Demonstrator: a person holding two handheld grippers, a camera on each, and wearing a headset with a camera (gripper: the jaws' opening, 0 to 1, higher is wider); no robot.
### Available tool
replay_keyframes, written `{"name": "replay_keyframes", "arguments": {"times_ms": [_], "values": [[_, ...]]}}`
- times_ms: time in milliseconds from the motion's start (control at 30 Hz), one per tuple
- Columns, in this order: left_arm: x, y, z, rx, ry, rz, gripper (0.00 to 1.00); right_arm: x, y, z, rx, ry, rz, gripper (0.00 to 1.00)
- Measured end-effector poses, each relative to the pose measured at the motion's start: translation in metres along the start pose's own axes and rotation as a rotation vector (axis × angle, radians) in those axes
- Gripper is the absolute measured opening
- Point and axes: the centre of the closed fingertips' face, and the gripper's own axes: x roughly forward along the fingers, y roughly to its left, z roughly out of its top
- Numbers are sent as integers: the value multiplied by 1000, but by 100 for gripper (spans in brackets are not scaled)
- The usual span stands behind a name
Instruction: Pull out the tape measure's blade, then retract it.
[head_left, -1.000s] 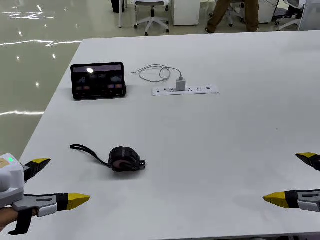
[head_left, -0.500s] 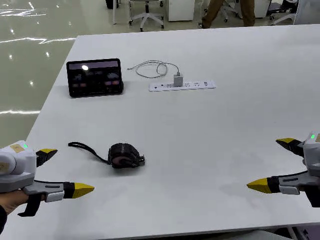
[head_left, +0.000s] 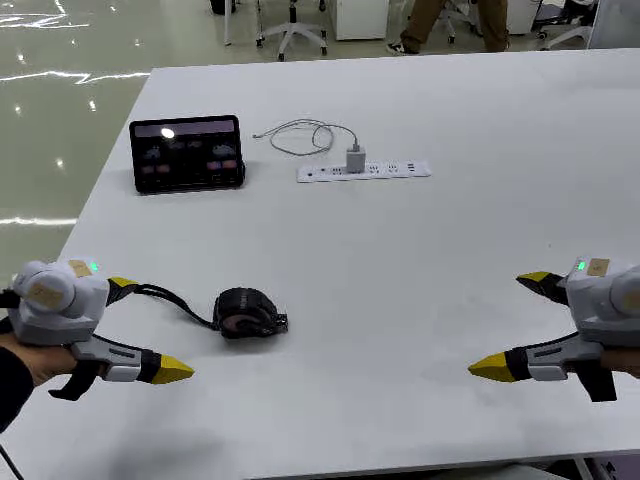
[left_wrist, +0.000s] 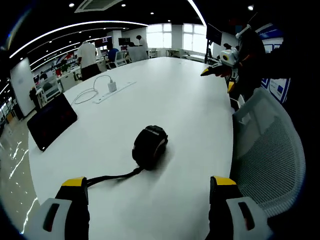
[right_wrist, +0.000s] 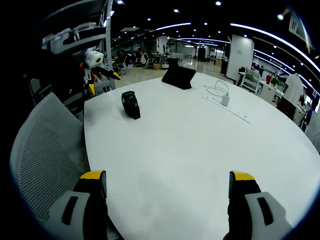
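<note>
Left claw (head_left: 152, 327), right claw (head_left: 502, 324) closer; one tape measure (head_left: 243, 313), seemingly untouched.

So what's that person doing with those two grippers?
A person holds a gripper in each hand over a white table. Both are open and hold nothing. A black tape measure lies on the table, untouched, its blade not yet pulled out. The left gripper is near it, close to its strap; the right gripper is far off to the other side.
</note>
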Motion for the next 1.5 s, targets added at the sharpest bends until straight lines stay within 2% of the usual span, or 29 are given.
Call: {"name": "replay_keyframes", "arguments": {"times_ms": [67, 133, 200, 233, 300, 467, 500, 567, 600, 667, 767, 833, 933, 1000, 1200, 1267, 1367, 1433, 1500], "values": [[6, 6, 4, 35, 24, -11, 98, 9, 2, 2, -7, 7, 16, 98], [11, 9, 10, 59, 31, -25, 98, 15, 4, 7, -14, 10, 28, 98], [15, 7, 21, 65, 16, -68, 98, 21, 6, 14, -23, 7, 40, 98], [18, 9, 24, 86, 29, -77, 98, 25, 6, 19, -29, 5, 45, 98], [22, 12, 27, 145, 59, -82, 98, 31, 5, 27, -38, 1, 54, 97], [33, 10, 35, 216, 87, -124, 93, 47, 7, 47, -57, -19, 92, 95], [37, 10, 36, 250, 94, -124, 91, 53, 8, 50, -66, -18, 98, 95], [46, 8, 34, 265, 118, -129, 88, 64, 10, 55, -89, -9, 117, 95], [50, 7, 36, 260, 114, -126, 86, 68, 12, 56, -94, -6, 128, 95], [59, -1, 34, 283, 127, -157, 83, 79, 18, 59, -118, 5, 151, 95], [71, -6, 29, 323, 167, -176, 81, 94, 27, 62, -140, 12, 195, 93], [79, -8, 25, 342, 196, -190, 76, 102, 33, 64, -145, 24, 219, 90], [87, -10, 27, 343, 205, -195, 72, 110, 39, 70, -161, 25, 232, 95], [91, -11, 31, 353, 198, -194, 66, 113, 43, 74, -160, 23, 246, 92], [101, -9, 28, 415, 247, -197, 55, 125, 52, 82, -177, 33, 269, 91], [103, -5, 22, 448, 283, -195, 49, 131, 55, 86, -185, 37, 276, 90], [108, -1, 13, 437, 316, -220, 42, 141, 59, 90, -197, 45, 287, 89], [109, 2, 13, 439, 323, -210, 42, 145, 64, 94, -207, 47, 297, 87], [109, 2, 12, 446, 330, -222, 35, 149, 72, 100, -211, 37, 318, 86]]}}
